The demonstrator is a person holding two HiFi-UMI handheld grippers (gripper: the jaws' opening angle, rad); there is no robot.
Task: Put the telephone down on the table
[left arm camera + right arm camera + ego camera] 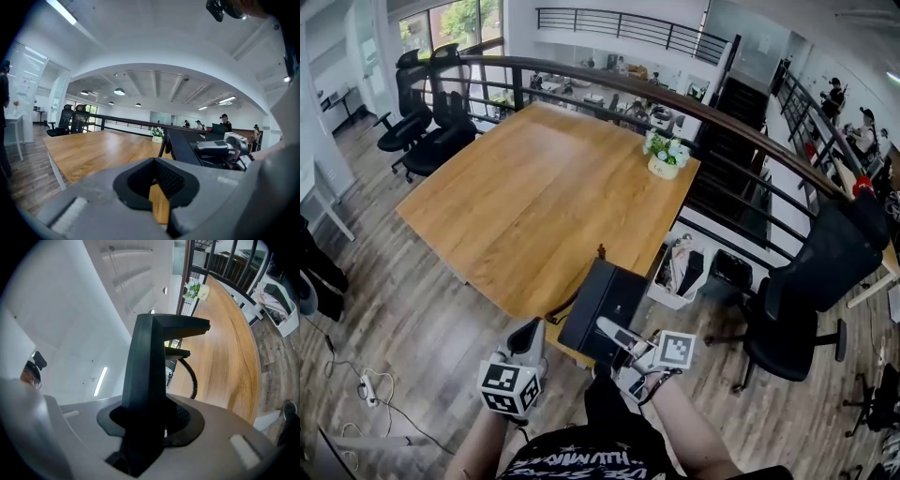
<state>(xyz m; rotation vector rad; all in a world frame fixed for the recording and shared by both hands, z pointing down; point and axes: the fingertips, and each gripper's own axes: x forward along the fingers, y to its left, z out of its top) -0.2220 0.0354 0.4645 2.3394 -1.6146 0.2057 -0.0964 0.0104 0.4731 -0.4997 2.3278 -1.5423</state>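
Grey left gripper (529,330) and right gripper (611,330), black ribbed pads (169,180). Black-and-white marker cubes (508,386) behind the fingers. Black shirt (581,452), white print

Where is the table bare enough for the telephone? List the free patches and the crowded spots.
Nearly the whole table is bare, from the near corner by the telephone in the right gripper to the edge by the office chairs. Only the far right corner, by the railing, holds a flower pot.
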